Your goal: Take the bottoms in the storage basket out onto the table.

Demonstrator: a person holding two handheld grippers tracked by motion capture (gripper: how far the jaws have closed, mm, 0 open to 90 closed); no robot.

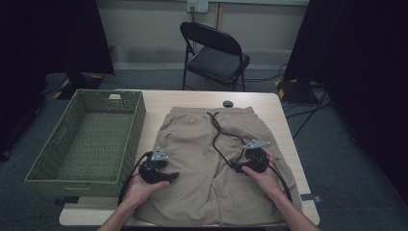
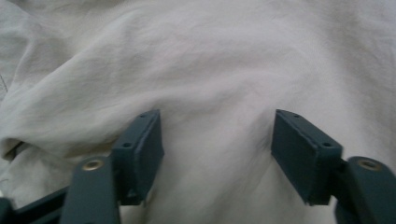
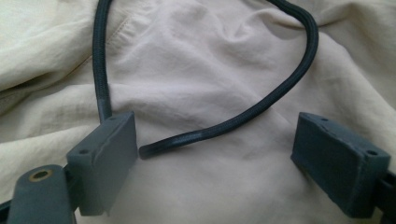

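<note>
Parted tongs (image 2: 217, 156) over creased beige shorts (image 2: 205, 60)

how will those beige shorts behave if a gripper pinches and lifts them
The beige shorts look like thin, wrinkled fabric, so they would probably sag and drape rather than hold shape. They likely weigh little. The loose black drawstring lying on top would probably dangle or slide as they rise.

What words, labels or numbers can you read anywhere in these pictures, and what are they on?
No text can be read.
A pale tag on the far rim of the green basket: too small and blurred.
A wall plate above the chair: no legible marking.
The beige shorts and black drawstring: no print or label visible.
</note>
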